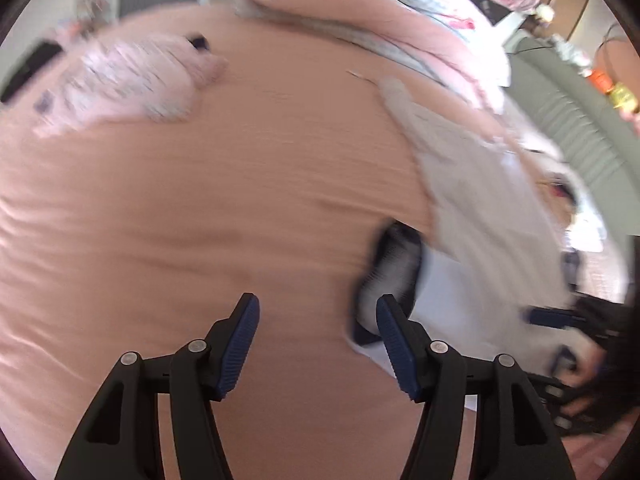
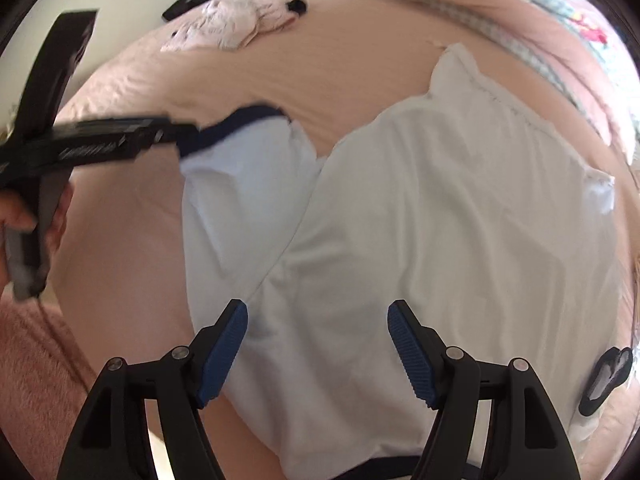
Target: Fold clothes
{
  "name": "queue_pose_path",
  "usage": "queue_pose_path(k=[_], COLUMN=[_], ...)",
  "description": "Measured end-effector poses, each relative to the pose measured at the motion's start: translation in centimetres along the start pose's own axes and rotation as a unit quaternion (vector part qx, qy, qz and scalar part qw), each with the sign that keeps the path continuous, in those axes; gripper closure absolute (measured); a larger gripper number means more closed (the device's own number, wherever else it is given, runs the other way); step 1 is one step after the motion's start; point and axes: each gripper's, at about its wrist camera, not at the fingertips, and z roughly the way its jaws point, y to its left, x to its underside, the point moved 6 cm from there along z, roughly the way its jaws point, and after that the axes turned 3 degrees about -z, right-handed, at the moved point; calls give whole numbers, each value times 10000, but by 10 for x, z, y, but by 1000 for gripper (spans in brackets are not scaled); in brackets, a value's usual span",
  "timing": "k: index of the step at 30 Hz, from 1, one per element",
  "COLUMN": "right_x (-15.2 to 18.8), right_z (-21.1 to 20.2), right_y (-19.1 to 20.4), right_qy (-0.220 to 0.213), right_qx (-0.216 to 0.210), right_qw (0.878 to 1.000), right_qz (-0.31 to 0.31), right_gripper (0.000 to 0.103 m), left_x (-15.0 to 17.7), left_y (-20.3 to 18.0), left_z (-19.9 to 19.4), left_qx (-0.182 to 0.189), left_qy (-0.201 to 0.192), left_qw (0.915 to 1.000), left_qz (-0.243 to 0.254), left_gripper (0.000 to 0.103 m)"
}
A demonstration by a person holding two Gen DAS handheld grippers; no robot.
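Note:
A white garment point(image 2: 420, 216) with dark navy trim lies spread on the peach bed sheet point(image 2: 120, 260). In the left wrist view it point(image 1: 472, 240) lies to the right, blurred by motion, its dark-trimmed edge point(image 1: 392, 264) just ahead of my right-hand finger. My left gripper point(image 1: 318, 344) is open and empty over bare sheet point(image 1: 200, 220). It also shows in the right wrist view point(image 2: 120, 140), beside the navy trim point(image 2: 240, 120). My right gripper point(image 2: 318, 350) is open and empty, hovering over the garment's lower part; it also shows in the left wrist view point(image 1: 556, 316).
A pale pink patterned garment point(image 2: 232, 24) lies at the far side of the bed, also in the left wrist view point(image 1: 132, 80). A rolled pink and grey-checked quilt point(image 1: 380, 12) lies at the bed's far edge. A black-and-white object point(image 2: 606, 380) lies at the right.

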Motion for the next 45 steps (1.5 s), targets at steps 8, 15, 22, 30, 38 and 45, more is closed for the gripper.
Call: queue_pose_path(k=[8, 15, 22, 30, 38, 45], right_x=[20, 23, 27, 29, 27, 37], right_z=[2, -14, -26, -46, -39, -55], right_y=[33, 15, -8, -34, -63, -108], right_qy=[271, 144, 64, -161, -17, -88], right_qx=[-241, -239, -50, 98, 235, 584], right_qw=[9986, 9996, 9990, 9965, 9934, 9853], right_qz=[-378, 27, 433, 814, 1124, 1606], right_gripper=[27, 27, 27, 27, 27, 27], left_x=[14, 4, -25, -4, -17, -40], left_y=[1, -12, 0, -13, -31, -101], left_z=[-16, -3, 10, 0, 18, 1], left_qx=[-264, -691, -955, -782, -337, 1305], left_qy=[67, -67, -361, -181, -397, -707], left_qw=[9991, 9958, 9947, 9967, 9986, 9889], left_qz=[-319, 592, 142, 139, -16, -50], left_gripper=[45, 45, 45, 44, 97, 97])
